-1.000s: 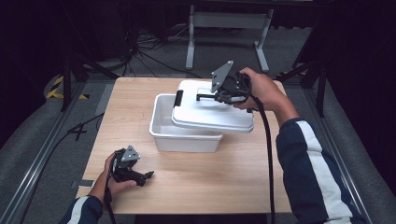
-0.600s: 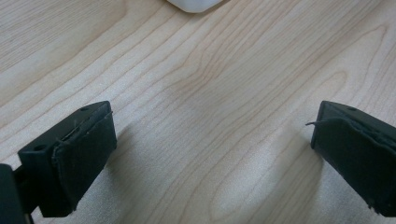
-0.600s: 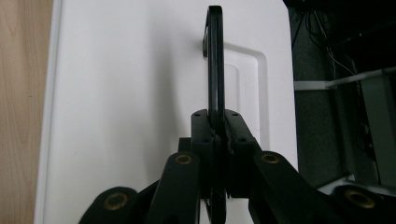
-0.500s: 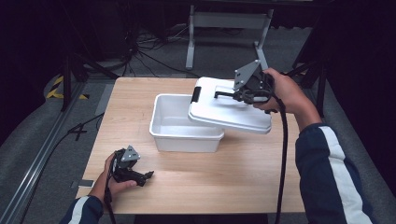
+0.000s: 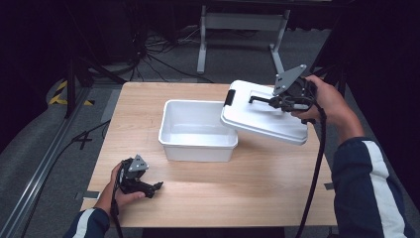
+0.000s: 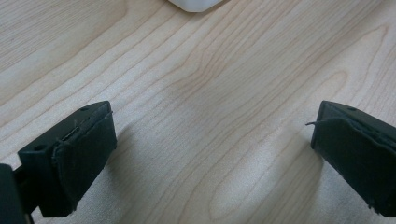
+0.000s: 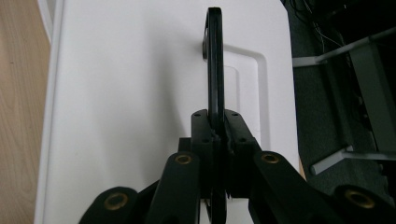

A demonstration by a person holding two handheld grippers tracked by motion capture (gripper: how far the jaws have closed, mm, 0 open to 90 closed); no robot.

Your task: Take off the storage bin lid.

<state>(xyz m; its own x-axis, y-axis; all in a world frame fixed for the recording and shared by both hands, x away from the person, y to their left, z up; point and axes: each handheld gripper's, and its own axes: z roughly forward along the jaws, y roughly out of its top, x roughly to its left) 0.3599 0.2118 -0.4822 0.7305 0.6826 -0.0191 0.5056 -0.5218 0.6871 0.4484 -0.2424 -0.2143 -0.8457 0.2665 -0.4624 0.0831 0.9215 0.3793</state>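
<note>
Lid's up, clear of the tub!
Right gripper [image 5: 275, 100] clamps the white lid [image 5: 265, 116] by its black handle [image 5: 258, 98], tilted beside the open tub [image 5: 198, 130].

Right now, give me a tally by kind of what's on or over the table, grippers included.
White bins: 1, open, on the table
White lids: 1, lid lifted off by its black handle
Grippers: 2, right gripper clamped on the handle, left gripper open, low over the bare wood
Total: 4
</note>
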